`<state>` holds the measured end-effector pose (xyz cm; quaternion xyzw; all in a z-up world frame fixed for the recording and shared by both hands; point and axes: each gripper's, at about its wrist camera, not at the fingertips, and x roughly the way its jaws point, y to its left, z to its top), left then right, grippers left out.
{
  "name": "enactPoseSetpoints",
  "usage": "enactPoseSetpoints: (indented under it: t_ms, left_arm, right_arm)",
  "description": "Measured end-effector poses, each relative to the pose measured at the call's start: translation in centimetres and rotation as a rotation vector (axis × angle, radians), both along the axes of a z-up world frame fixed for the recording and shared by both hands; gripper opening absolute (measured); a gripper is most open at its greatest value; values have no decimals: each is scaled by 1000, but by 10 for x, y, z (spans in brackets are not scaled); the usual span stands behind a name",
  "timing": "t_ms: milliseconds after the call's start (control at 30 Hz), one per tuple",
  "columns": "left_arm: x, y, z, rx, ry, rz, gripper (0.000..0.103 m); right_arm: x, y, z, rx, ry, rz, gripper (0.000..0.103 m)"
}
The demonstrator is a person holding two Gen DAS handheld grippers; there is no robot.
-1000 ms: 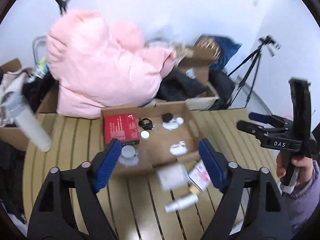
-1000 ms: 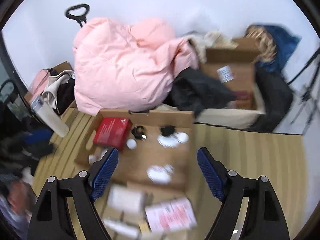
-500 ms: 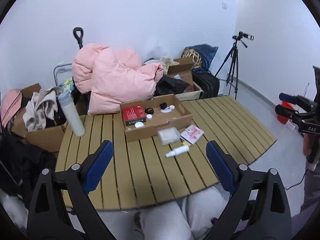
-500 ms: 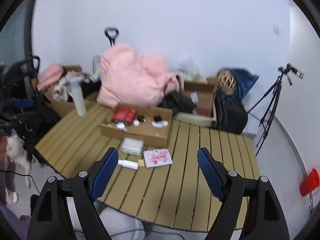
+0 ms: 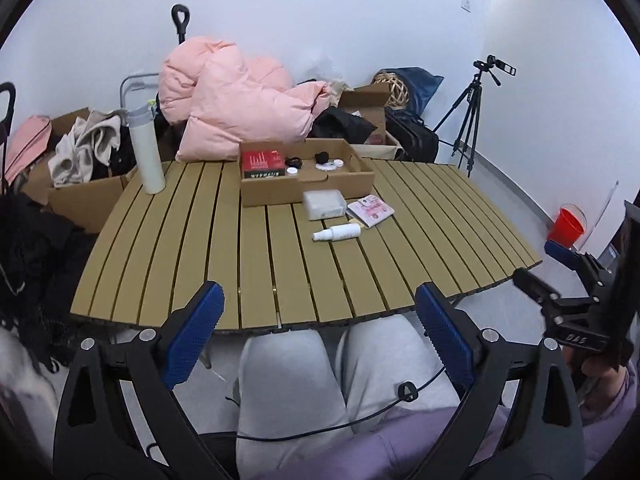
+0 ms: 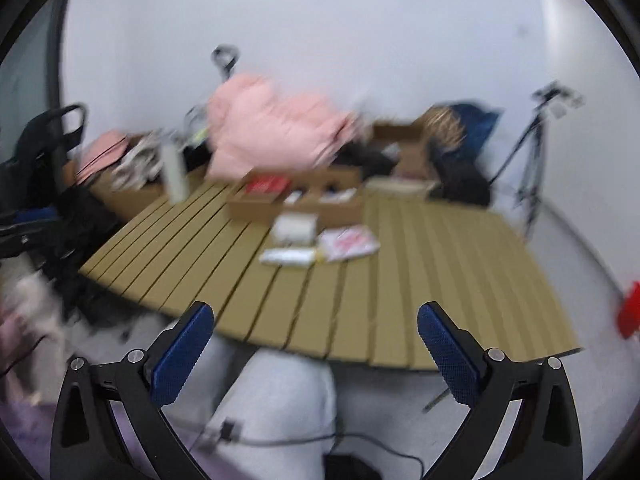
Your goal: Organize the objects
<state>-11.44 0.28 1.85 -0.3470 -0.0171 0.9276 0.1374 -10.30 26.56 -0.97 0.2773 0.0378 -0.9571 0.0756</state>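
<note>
Toward the far edge of the slatted tan worktop sits an open cardboard box, holding a red carton at its left end and a few small black and white items, too small to identify, to the right of it. Just in front of the box lies a translucent lidded container, with a pink-printed packet beside it to the right and a white spray bottle lying on its side a little nearer the near edge. A tall white flask stands upright at the far left corner. Behind the worktop, against a white wall, a pink padded quilt is heaped over cartons and dark bags; a box of crumpled clothes sits to the left, a camera tripod stands to the right, and a red bucket rests on the grey floor. The left gripper hangs off the near edge above the person's grey-trousered legs, its blue-padded fingers wide apart with nothing between them, having just been opening. The right gripper, also off the near edge, likewise has its fingers spread wide and empty after just opening; its view is blurred.
</note>
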Motion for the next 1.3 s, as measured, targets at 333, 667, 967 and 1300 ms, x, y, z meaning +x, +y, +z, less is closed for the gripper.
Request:
enactPoseSetpoints:
  t_ms: [333,667,967,1300]
  left_arm:
    - [-23,8,-38,-39,-78,-18,95]
    - [-139,63,-117,-91,-155,-135,79]
    - [-254,142,-173,-264,-176,-319,78]
    - [-280,108,-196,-113,-311,-186,25]
  right_arm:
    - [-28,22,-27,-102,-159,10,103]
    - [-116,28,-60,-99,-272,36,47]
    - [-201,27,-92,-97,-370,50,45]
    - [-255,17,-127,-105,-427,107,45]
